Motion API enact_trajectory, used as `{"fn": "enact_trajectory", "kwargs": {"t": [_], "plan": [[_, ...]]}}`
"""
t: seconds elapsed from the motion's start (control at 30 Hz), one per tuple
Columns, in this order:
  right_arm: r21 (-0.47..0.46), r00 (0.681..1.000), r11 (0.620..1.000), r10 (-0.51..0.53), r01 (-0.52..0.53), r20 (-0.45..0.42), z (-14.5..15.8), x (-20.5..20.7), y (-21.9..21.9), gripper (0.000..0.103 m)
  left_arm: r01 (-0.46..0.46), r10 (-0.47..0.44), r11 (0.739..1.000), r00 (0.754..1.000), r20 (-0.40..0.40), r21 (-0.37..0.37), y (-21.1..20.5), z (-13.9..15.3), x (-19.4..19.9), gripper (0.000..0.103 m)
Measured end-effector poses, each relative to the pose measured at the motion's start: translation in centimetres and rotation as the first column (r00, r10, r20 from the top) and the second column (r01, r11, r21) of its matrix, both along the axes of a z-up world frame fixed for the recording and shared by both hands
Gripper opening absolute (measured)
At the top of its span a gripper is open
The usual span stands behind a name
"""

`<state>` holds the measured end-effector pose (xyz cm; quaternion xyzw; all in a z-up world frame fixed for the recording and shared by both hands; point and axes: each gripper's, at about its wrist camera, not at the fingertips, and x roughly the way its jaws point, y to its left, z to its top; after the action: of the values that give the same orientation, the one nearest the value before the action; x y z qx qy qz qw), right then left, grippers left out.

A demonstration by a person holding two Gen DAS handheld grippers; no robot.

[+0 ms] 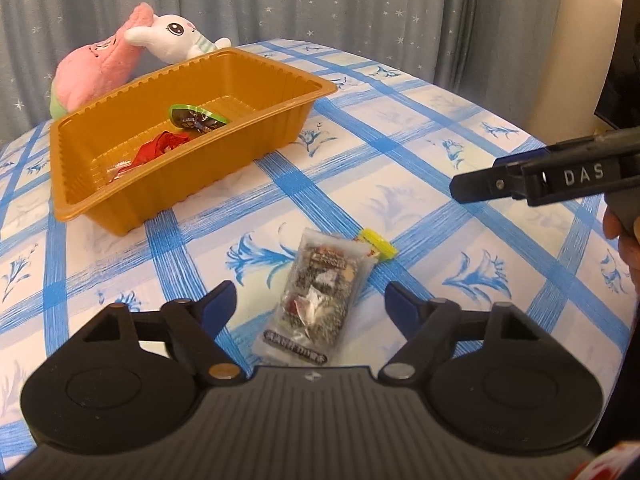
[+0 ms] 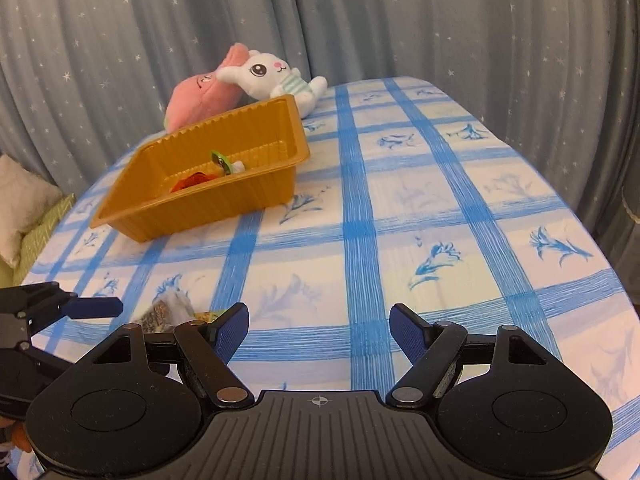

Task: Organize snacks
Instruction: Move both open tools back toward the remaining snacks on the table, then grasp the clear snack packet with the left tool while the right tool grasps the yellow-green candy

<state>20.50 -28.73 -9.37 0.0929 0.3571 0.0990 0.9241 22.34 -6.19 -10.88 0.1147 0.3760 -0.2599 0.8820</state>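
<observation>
A clear snack packet [image 1: 316,300] with dark contents lies flat on the blue-checked tablecloth. My left gripper [image 1: 310,294] is open, one finger on each side of the packet, pads apart from it. A small yellow-green snack [image 1: 378,244] lies just behind the packet. The golden-brown plastic tray [image 1: 192,80] stands further back on the left, holding a green wrapper [image 1: 198,116] and a red wrapper [image 1: 160,146]. My right gripper [image 2: 318,320] is open over bare cloth with nothing between its fingers. In the right wrist view the packet [image 2: 160,314] shows at lower left, beside a left finger [image 2: 96,307].
A pink plush [image 1: 96,68] and a white bunny plush [image 1: 176,36] lie behind the tray at the table's far edge. Grey star-print curtains hang behind the table. A cushion [image 2: 20,204] sits off the table's left side. The tablecloth [image 2: 460,200] stretches to the right of the tray.
</observation>
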Motion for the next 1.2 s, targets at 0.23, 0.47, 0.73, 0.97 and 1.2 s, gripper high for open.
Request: {"fn": "enact_trajectory", "kwargs": {"t": [0.23, 0.47, 0.73, 0.97, 1.2], "plan": [[-0.003, 1.000, 1.000, -0.004, 0.004, -0.001, -0.1, 0.4, 0.1, 0.077, 0.034, -0.035, 0.999, 0.998, -0.046, -0.015, -0.2, -0.2, 0.8, 0.054], [-0.002, 1.000, 1.000, -0.006, 0.006, -0.007, -0.2, 0.8, 0.4, 0.077, 0.030, -0.029, 1.000, 0.998, -0.058, 0.001, -0.3, -0.5, 0.7, 0.039], [-0.021, 1.000, 0.999, 0.028, -0.028, -0.002, -0.3, 0.8, 1.1, 0.077, -0.054, 0.055, 0.998, 0.996, -0.069, 0.013, 1.1, 0.0, 0.2, 0.035], [-0.190, 0.955, 0.940, 0.295, -0.285, 0.023, -0.1, 1.1, 4.8, 0.077, -0.184, 0.185, 0.983, 0.981, -0.063, 0.023, 3.9, 0.6, 0.7, 0.035], [-0.372, 0.845, 0.782, 0.535, -0.501, -0.012, -1.8, 1.8, 8.3, 0.059, -0.190, 0.190, 0.982, 0.979, -0.070, 0.008, 4.0, 0.4, 0.9, 0.035]]}}
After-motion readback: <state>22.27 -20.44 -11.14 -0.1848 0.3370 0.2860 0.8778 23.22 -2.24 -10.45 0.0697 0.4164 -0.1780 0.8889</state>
